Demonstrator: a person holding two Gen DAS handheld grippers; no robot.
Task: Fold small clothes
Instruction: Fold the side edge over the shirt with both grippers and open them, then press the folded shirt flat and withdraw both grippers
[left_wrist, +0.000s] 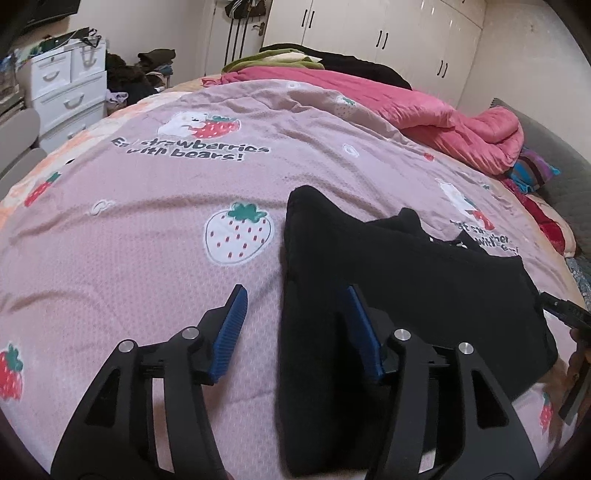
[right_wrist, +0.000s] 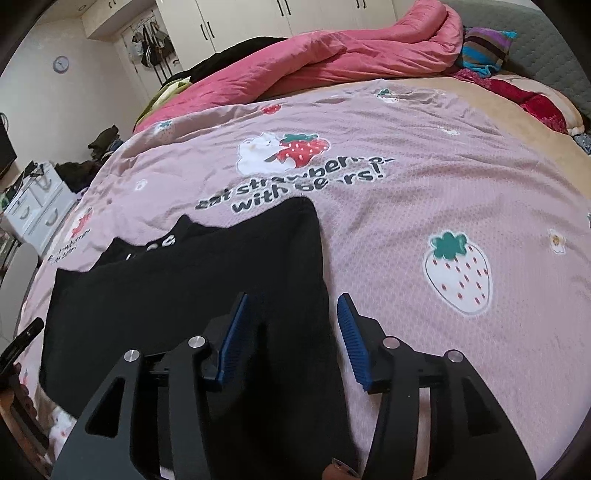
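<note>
A small black garment (left_wrist: 399, 280) lies partly folded on the pink strawberry-print bedspread (left_wrist: 147, 229). My left gripper (left_wrist: 295, 299) is open, its jaws straddling the garment's left edge, which passes between the blue pads. In the right wrist view the same garment (right_wrist: 192, 280) shows white lettering near its far edge. My right gripper (right_wrist: 293, 306) is open over the garment's right edge, the left pad above the cloth and the right pad above the bedspread (right_wrist: 443, 206). Neither gripper pinches the cloth.
A rolled pink quilt (left_wrist: 436, 110) and striped cloth (left_wrist: 532, 173) lie at the bed's far side. White drawers (left_wrist: 66, 92) and a pile of dark clothes (left_wrist: 136, 74) stand beyond the bed. White wardrobes (left_wrist: 388, 33) line the back wall.
</note>
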